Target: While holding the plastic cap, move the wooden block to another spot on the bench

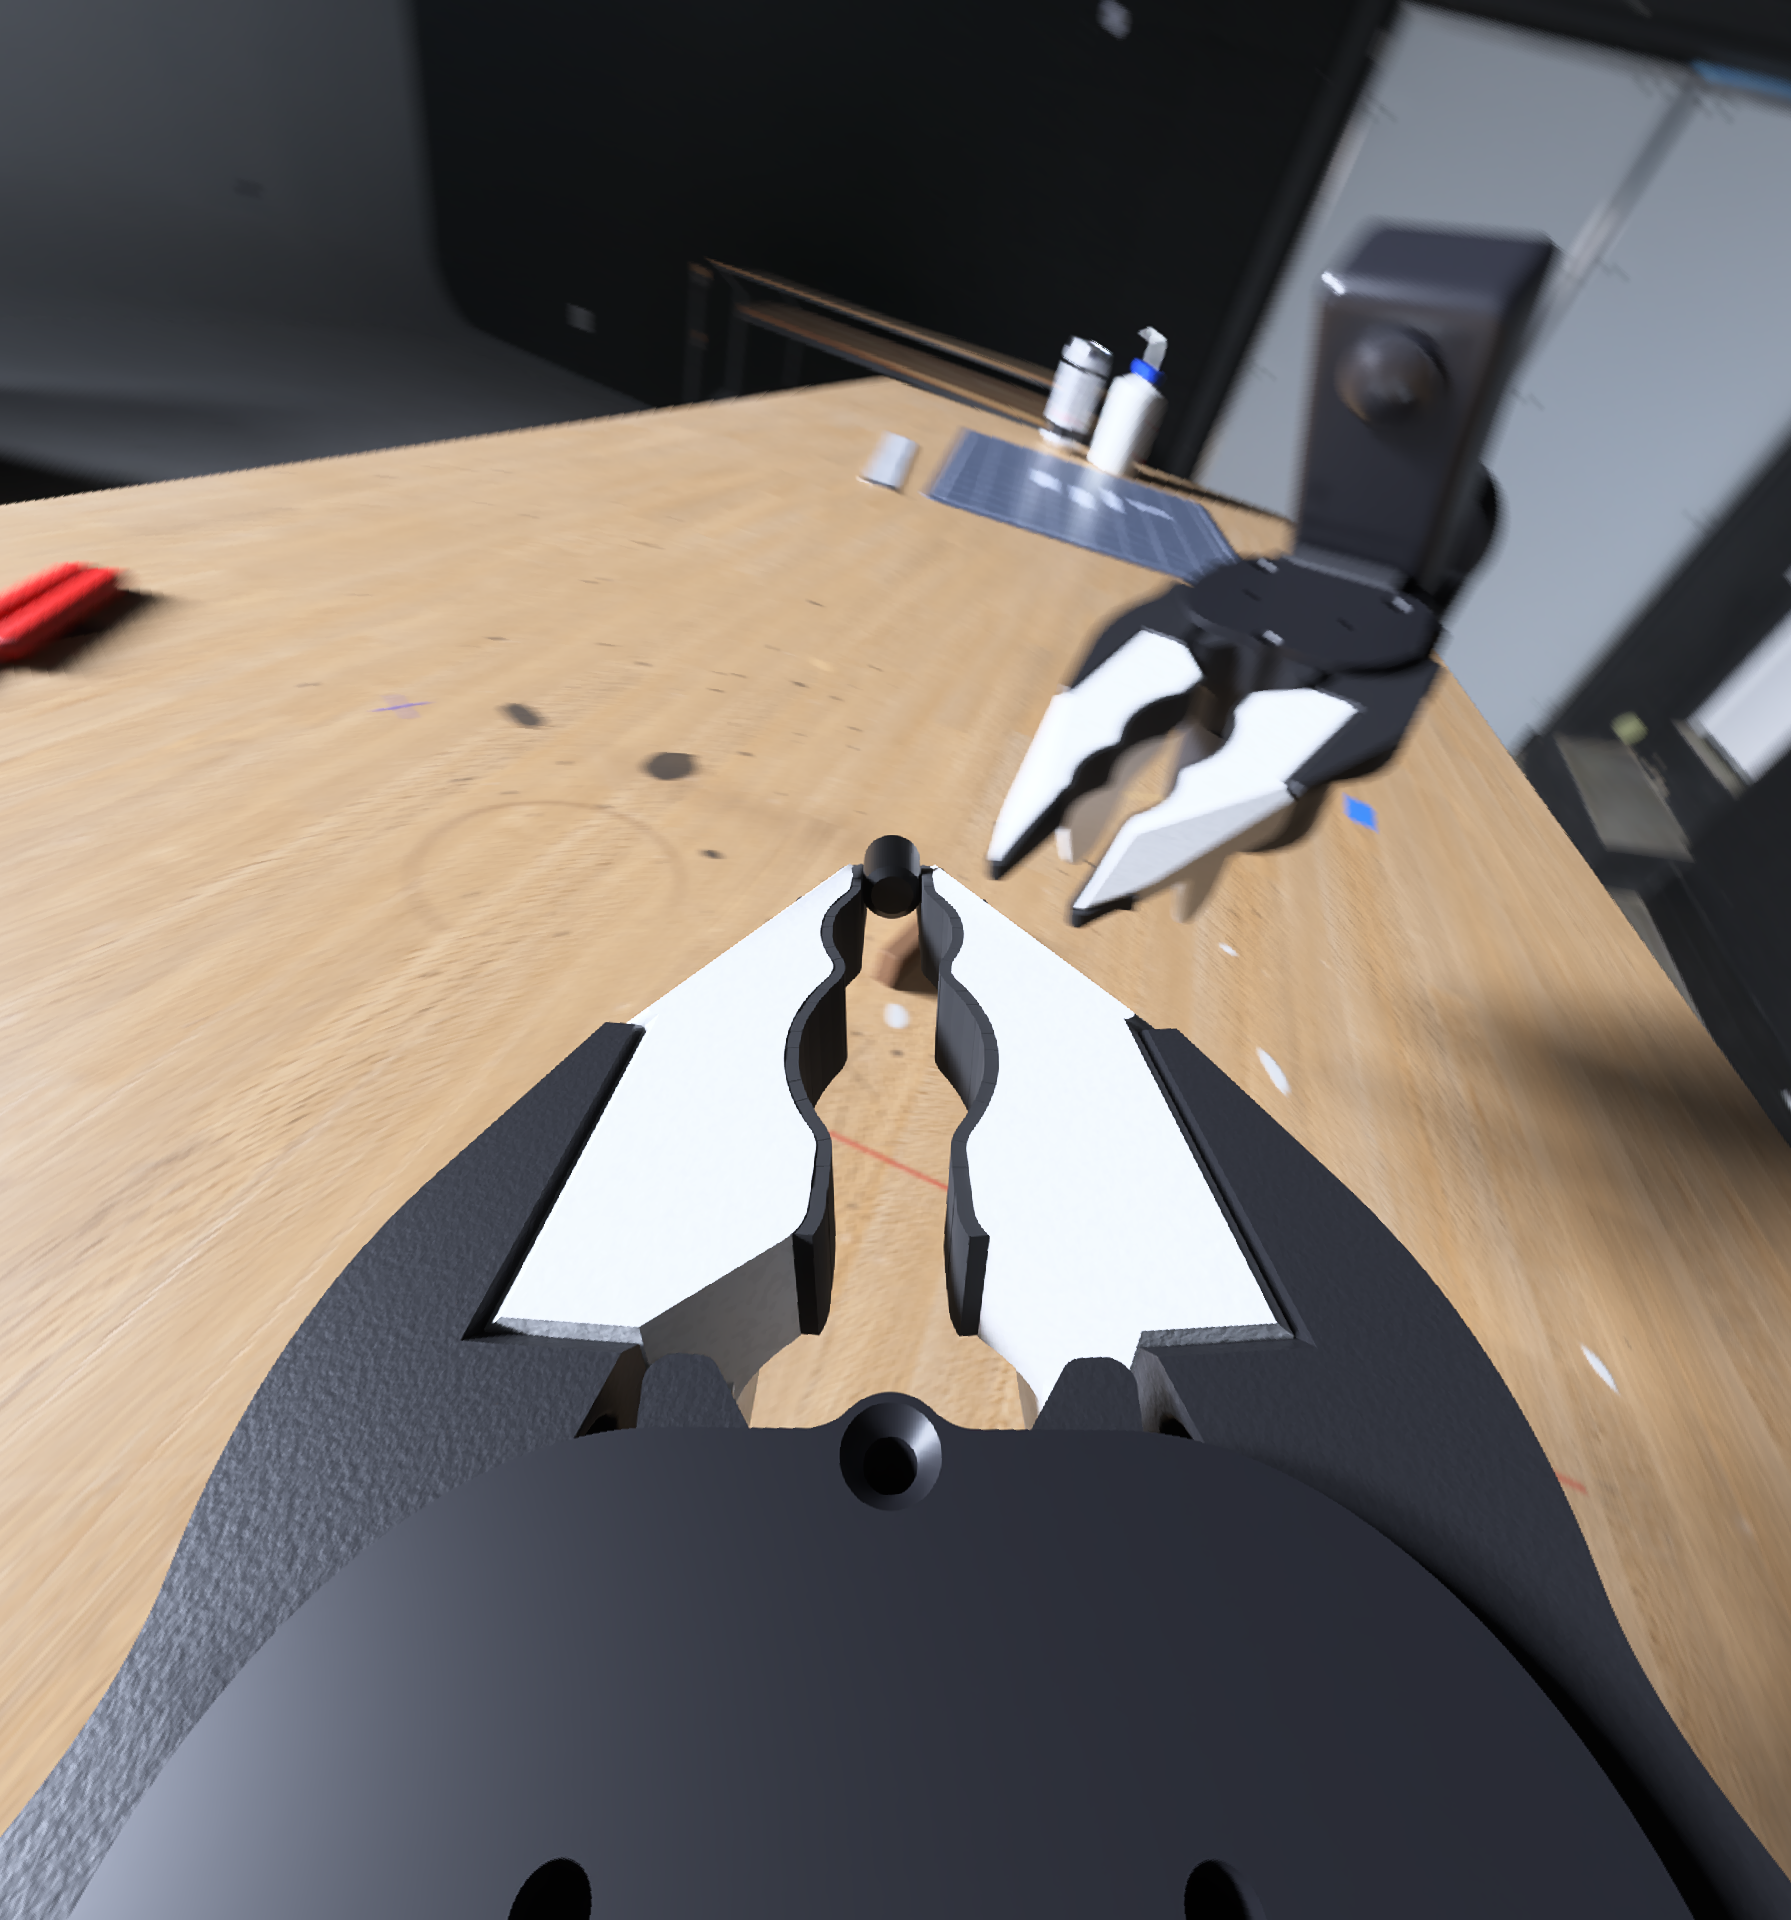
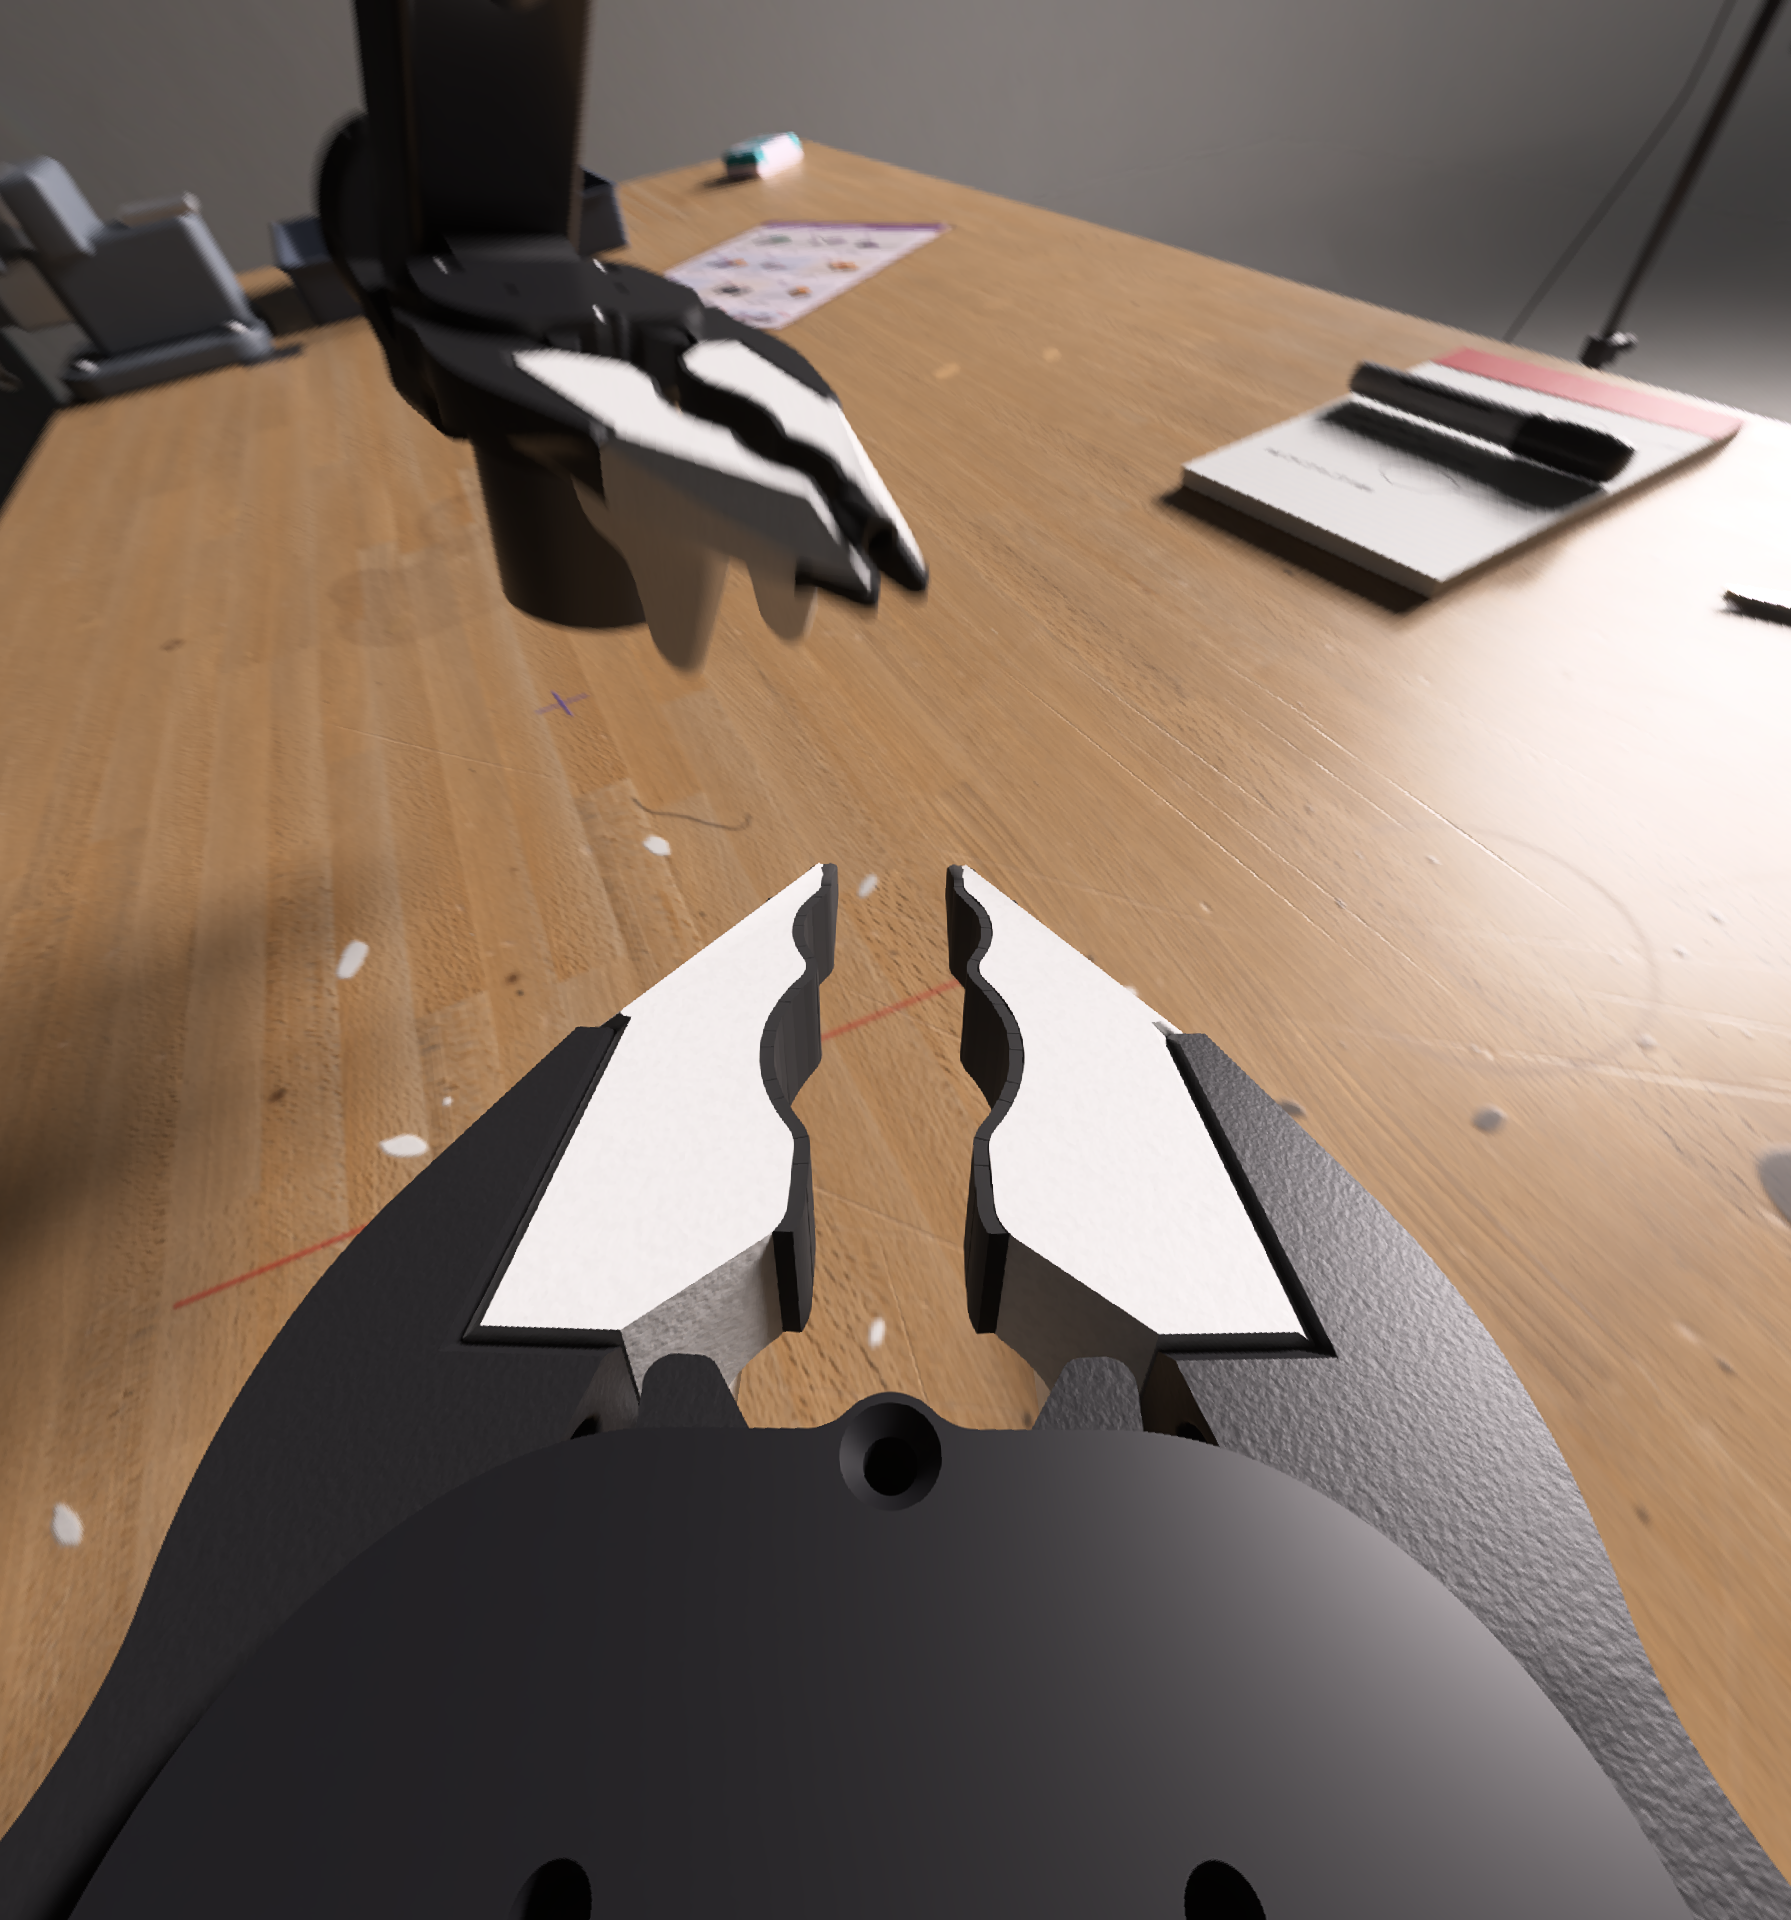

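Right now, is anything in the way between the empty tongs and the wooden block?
Maybe. The wooden block peeks out beneath the left tongs, which hold the black plastic cap. The open right tongs hover beside them, so the left tongs crowd the way down. Nothing else shows between.

A wooden bench (image 2: 1286,831) filled the room under warm light; behind it rose a plain grey wall (image 2: 1182,94), and a thin tripod stand (image 2: 1660,208) stood beside its far edge.

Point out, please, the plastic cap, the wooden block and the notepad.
plastic cap (image 1: 890,871): left wrist view, its black side wall, at the fingertips.
wooden block (image 1: 899,966): left wrist view, visible sliver between the fingers.
notepad (image 2: 1390,499): right wrist view, bare white page.
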